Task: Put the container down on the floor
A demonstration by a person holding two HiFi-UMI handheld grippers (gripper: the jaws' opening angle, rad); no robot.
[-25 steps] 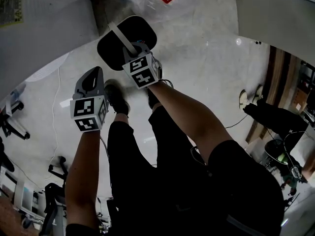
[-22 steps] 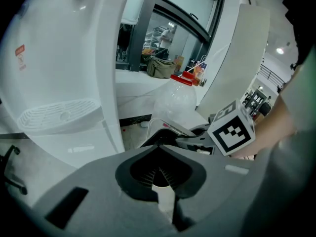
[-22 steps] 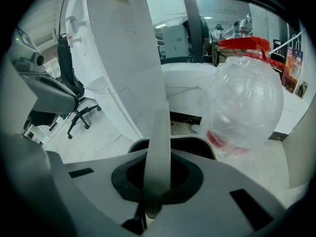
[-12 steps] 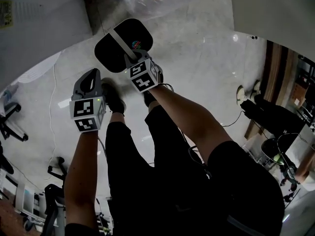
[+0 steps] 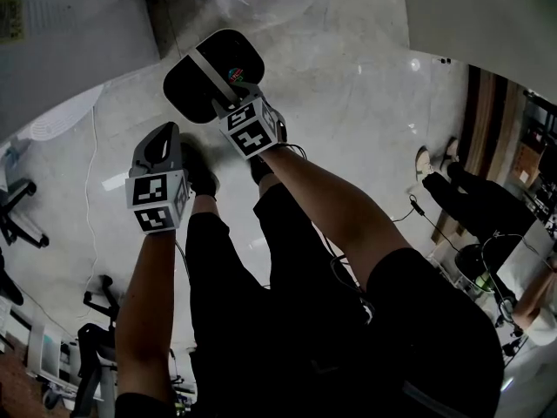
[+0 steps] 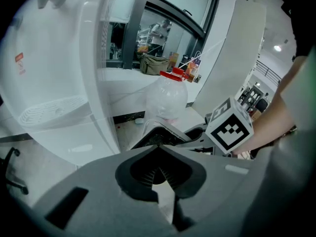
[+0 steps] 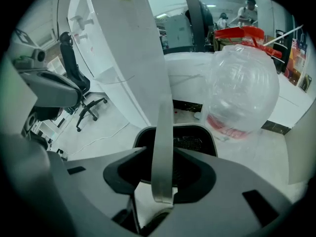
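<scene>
**Matt plastic on a polished floor**

The container (image 5: 187, 94) looks like matt black plastic. Its handle (image 7: 162, 132) is smooth and pale grey, with a dull sheen. The floor (image 5: 348, 85) is pale, stone-like and glossy, catching lamp glare. The jug (image 7: 242, 88) is clear, ribbed, shiny plastic, and its cap (image 7: 239, 32) is red plastic.

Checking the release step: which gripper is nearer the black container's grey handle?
Right. The right gripper has the handle between its opening jaws. The left gripper sits beside the container, on the person's side, jaws together and empty.
</scene>
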